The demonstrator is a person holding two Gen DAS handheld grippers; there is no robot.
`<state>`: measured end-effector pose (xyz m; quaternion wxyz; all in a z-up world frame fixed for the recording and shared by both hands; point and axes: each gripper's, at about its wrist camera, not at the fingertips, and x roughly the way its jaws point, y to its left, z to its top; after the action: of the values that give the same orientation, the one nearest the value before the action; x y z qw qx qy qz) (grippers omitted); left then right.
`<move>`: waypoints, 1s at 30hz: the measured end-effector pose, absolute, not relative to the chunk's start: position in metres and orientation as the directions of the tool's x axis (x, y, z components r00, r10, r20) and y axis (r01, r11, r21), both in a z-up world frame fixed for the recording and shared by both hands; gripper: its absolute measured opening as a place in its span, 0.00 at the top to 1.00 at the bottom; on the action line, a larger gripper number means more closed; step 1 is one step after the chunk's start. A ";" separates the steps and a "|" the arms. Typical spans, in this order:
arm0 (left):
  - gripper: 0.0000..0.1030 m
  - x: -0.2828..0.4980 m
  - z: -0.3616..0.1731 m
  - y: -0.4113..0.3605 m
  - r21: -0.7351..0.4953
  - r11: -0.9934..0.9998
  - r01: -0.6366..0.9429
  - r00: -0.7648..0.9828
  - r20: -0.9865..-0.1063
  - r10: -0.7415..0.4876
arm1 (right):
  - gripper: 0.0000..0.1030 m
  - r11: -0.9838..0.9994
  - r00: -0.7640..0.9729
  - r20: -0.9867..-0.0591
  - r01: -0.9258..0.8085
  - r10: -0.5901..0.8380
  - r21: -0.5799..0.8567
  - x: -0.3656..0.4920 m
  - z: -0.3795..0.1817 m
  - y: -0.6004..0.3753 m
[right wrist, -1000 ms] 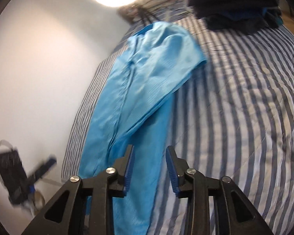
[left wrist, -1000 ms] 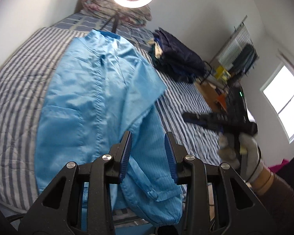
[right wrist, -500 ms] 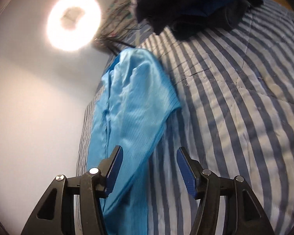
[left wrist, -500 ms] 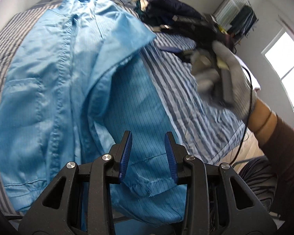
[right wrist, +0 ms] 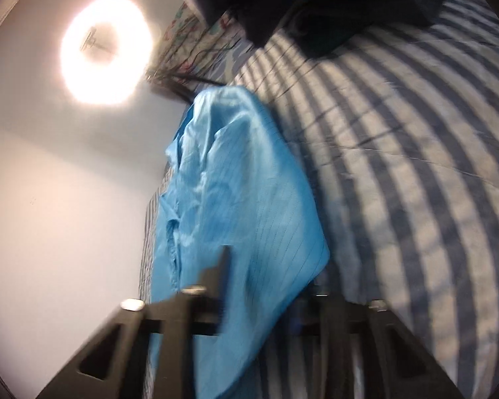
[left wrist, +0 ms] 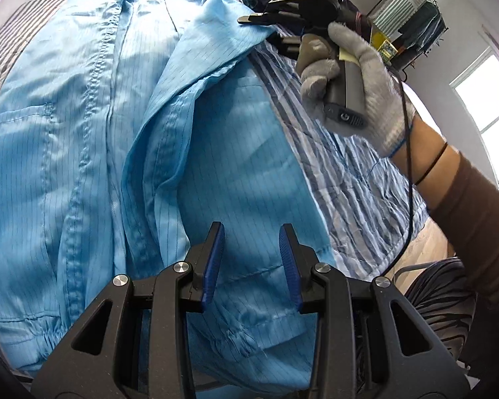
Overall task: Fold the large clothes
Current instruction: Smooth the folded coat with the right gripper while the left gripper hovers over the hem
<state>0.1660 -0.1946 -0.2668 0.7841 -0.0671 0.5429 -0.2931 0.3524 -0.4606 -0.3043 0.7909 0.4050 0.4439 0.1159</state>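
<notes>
Left wrist view: no readable writing; left tongs (left wrist: 251, 262) apart above blue garment (left wrist: 83, 153) on striped bed (left wrist: 356, 179); right tongs (left wrist: 266, 21) closing on garment's 1 o'clock corner.

Readable text: none was found in either view.
Handle of the right gripper (left wrist: 344, 96): a small round mark, possibly a logo, was seen near the lower end; it was not legible.
Yellow item by the rack (left wrist: 384, 46): printing was noted on the face; it was too small to be read.
Blue garment (left wrist: 123, 133): no label or tag was seen.
Right wrist view: it was blurred; nothing written was made out.
</notes>
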 end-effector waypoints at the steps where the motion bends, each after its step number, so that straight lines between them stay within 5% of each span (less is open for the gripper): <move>1: 0.66 0.165 -0.267 -0.195 -0.416 0.822 0.388 0.240 -0.816 -0.527 | 0.92 0.663 0.580 -0.610 0.153 0.540 0.733 0.356 -0.297 -0.455; 12: 0.66 0.151 -0.270 -0.194 -0.422 0.819 0.389 0.222 -0.820 -0.528 | 0.99 0.905 0.535 -0.752 -0.062 0.386 0.421 0.399 -0.214 -0.357; 20: 0.66 0.158 -0.273 -0.190 -0.429 0.818 0.384 0.220 -0.818 -0.532 | 0.99 0.941 0.468 -0.816 -0.154 0.339 0.303 0.441 -0.233 -0.275; 22: 0.66 0.159 -0.273 -0.189 -0.436 0.816 0.380 0.217 -0.815 -0.537 | 0.93 0.930 0.436 -0.821 -0.172 0.368 0.325 0.445 -0.244 -0.263; 24: 0.66 0.159 -0.272 -0.187 -0.437 0.816 0.380 0.216 -0.815 -0.537 | 0.66 0.900 0.373 -0.820 -0.207 0.435 0.383 0.458 -0.260 -0.249; 30: 0.66 0.157 -0.272 -0.184 -0.446 0.814 0.373 0.210 -0.813 -0.542 | 0.61 0.837 0.394 -0.739 -0.220 0.546 0.501 0.447 -0.248 -0.262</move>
<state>0.1575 -0.1838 -0.2725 0.7740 -0.0765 0.5547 -0.2955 0.4475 -0.2619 -0.2475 0.8186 0.1636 0.4983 0.2342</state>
